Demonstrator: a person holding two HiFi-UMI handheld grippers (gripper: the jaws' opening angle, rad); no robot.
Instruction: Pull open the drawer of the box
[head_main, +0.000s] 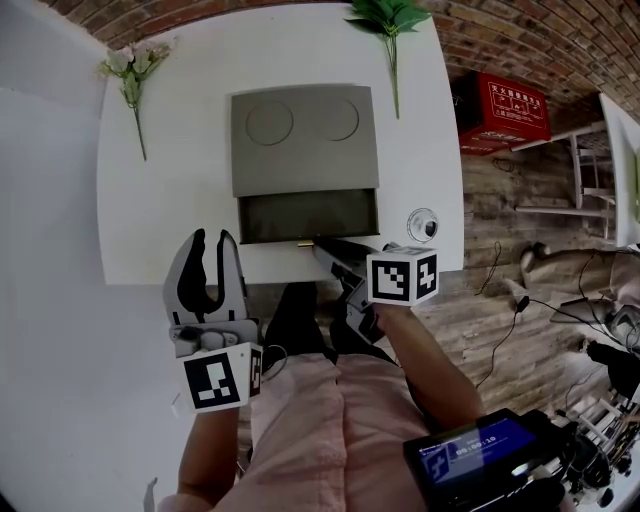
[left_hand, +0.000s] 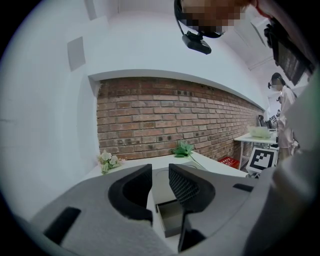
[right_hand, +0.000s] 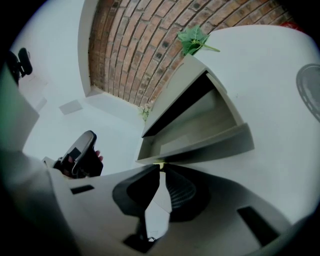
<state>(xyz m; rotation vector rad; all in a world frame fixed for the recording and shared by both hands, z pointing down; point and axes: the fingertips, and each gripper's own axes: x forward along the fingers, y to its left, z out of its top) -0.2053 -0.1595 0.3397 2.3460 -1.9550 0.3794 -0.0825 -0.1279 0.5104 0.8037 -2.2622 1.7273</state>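
The grey box (head_main: 300, 140) sits in the middle of the white table (head_main: 150, 220), its lid marked with two shallow circles. Its drawer (head_main: 308, 217) is at the near side, drawn out toward me. From the right gripper view I look into it and see only its bare grey floor and walls. Far off to the right, a red box (head_main: 505, 110) with white lettering stands on the wooden floor (head_main: 500, 200).

My left gripper (head_main: 212, 240) hovers over the table's near edge, left of the drawer and apart from it. It is released, the jaws standing wide with nothing between them; through the gap its own view shows the box and the open drawer beyond.

My right gripper (head_main: 322, 245) reaches in from the right to the drawer's front edge. It is clenched on the small brass-coloured handle (head_main: 305, 243) — the tips meet on it at the middle of the front panel.

The drawer front stands well clear of the box body, leaving a dark slot above the tray, and the tray sits square to the box.

At the table's far edge lie a sprig of white flowers (head_main: 130, 70) on the left and a green leafy sprig (head_main: 390, 20) on the right. A small round object (head_main: 423, 224) rests just right of the drawer — I cannot tell what it is.
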